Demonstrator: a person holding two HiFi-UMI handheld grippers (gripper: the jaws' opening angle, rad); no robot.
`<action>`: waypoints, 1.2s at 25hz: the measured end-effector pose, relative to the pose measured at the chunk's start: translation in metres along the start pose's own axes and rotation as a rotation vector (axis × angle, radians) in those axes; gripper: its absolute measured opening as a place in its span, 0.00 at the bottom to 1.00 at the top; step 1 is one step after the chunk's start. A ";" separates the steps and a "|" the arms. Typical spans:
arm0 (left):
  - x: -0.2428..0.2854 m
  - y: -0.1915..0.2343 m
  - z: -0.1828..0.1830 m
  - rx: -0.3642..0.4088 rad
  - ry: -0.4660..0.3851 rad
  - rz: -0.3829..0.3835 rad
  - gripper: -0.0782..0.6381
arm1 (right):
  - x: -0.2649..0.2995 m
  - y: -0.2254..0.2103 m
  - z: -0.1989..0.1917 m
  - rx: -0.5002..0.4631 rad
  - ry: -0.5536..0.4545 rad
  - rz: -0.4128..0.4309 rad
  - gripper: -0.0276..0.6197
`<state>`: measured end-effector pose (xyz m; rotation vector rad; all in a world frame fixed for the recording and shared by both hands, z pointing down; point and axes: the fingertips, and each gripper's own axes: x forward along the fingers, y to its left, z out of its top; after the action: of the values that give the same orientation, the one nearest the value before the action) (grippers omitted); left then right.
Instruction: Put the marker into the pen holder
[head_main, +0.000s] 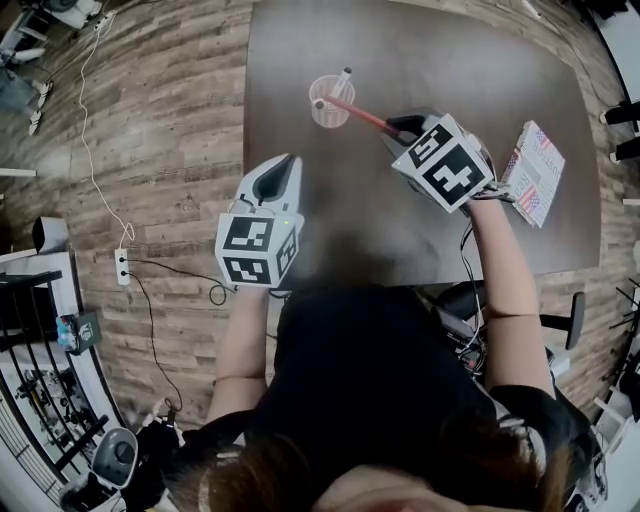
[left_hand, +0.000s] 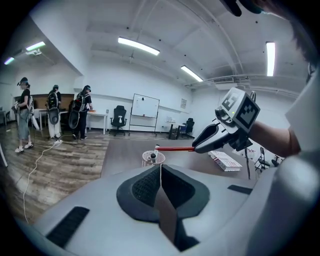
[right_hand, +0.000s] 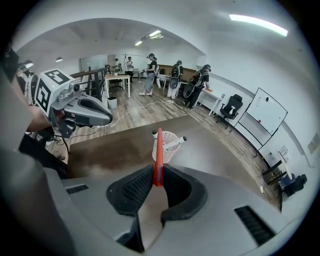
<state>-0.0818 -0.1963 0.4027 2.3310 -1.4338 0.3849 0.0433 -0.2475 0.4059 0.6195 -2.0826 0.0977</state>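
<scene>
As the head view looks steeply down, a dark worktop (head_main: 450, 60) carries a pale mesh holder (head_main: 330, 105) near its left edge, toward the far-left corner, with a white pen (head_main: 342, 80) leaning out of it. The right claw (head_main: 400, 127) is clenched on a red marker (head_main: 355, 113), which slants from the claw to the holder with its far end over the rim. The left claw (head_main: 283, 170) hangs by the left edge, nearer the near-left corner, well apart from the holder. A booklet (head_main: 534, 172) with a stars-and-stripes print lies at the right edge; its writing is too small to read.

In the left gripper view, the left claw's jaws are pressed together with nothing between them. Beyond them stands the holder, and the marker lies nearly level in the right claw, its pale tip just above the holder's mouth. People (left_hand: 55, 112) stand on the wood floor (left_hand: 50, 165) at the left, and a whiteboard (left_hand: 145, 112) stands at the back wall.

In the right gripper view, the jaws pinch the marker's near end, where a thin blue strip runs along the barrel. The marker points up toward the holder's left rim, and the white pen juts out to the right.
</scene>
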 end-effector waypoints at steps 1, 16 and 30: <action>0.003 0.001 0.000 0.000 0.002 0.002 0.15 | 0.004 -0.004 0.000 -0.010 0.016 0.002 0.16; 0.028 -0.001 -0.002 0.000 0.036 -0.020 0.15 | 0.040 -0.041 0.011 -0.263 0.266 0.058 0.17; 0.042 0.015 -0.003 -0.032 0.046 -0.031 0.15 | 0.077 -0.053 0.022 -0.461 0.468 0.081 0.17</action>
<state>-0.0771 -0.2342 0.4253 2.3013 -1.3715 0.4010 0.0174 -0.3305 0.4465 0.2027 -1.5970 -0.1738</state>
